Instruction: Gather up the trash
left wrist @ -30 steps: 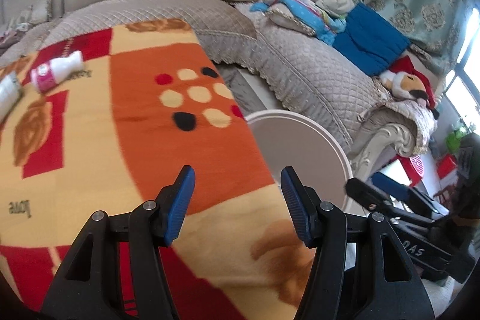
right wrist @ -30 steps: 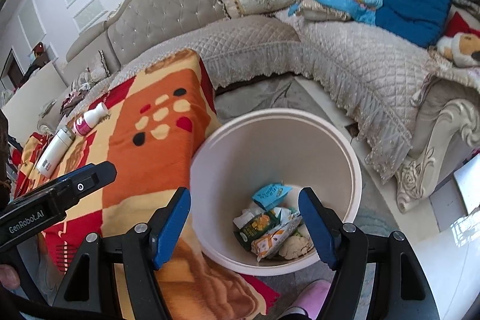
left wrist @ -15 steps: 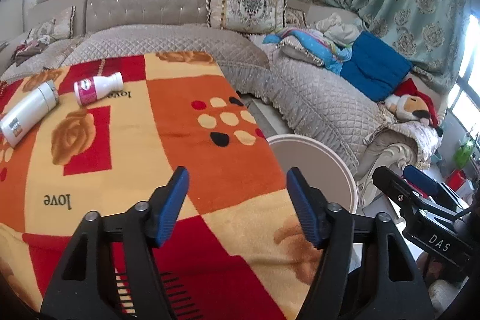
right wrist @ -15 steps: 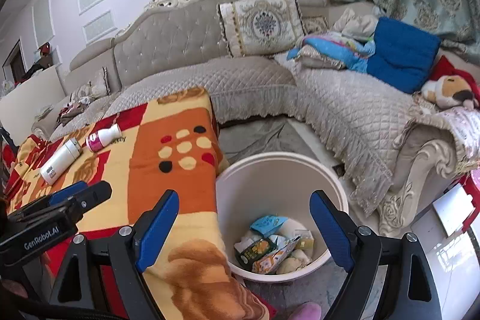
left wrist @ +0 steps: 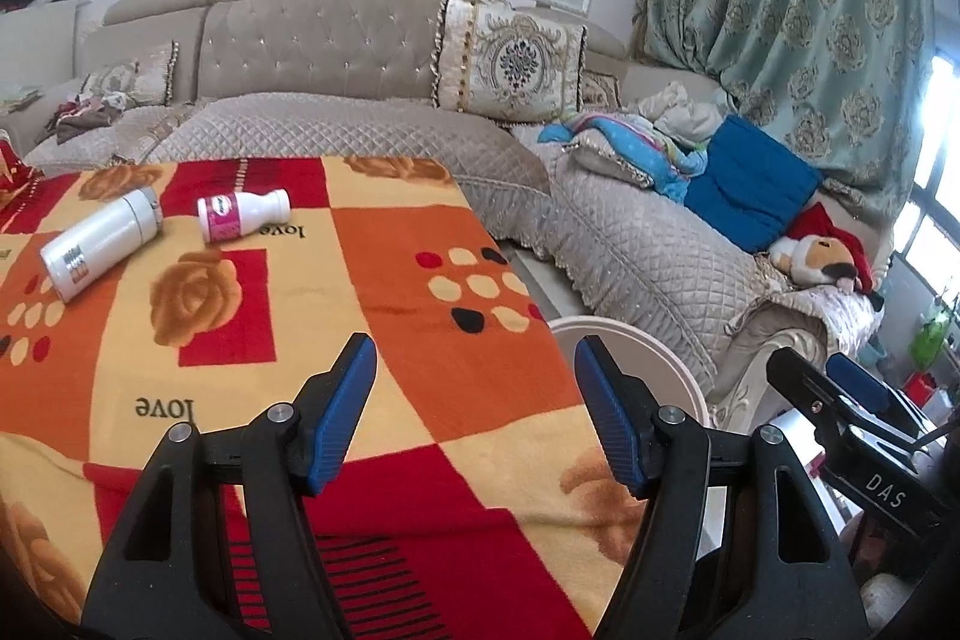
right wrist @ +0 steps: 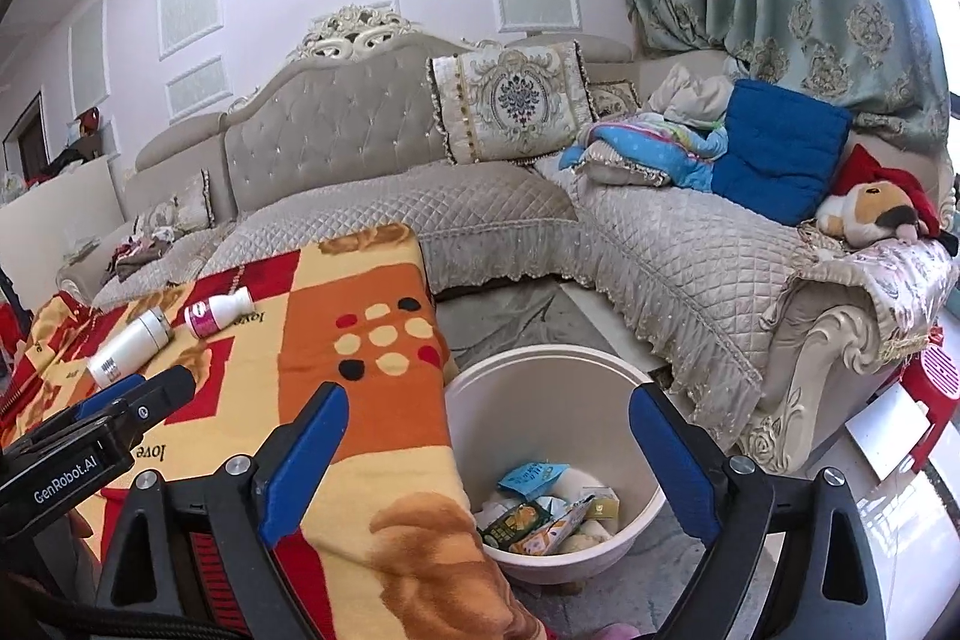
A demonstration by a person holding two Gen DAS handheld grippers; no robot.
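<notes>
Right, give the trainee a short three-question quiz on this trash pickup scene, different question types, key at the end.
1. True or false: the white bin already holds wrappers.
2. Multiple choice: where do the white bottle and the pink-labelled bottle lie? A) in the bin B) on the patterned blanket C) on the sofa
3. Fill in: between the fingers of the left gripper and the right gripper there is ____ held.

Key: 1 true. 2 B. 3 nothing; the right gripper's jaws are opening, with no object between them.
</notes>
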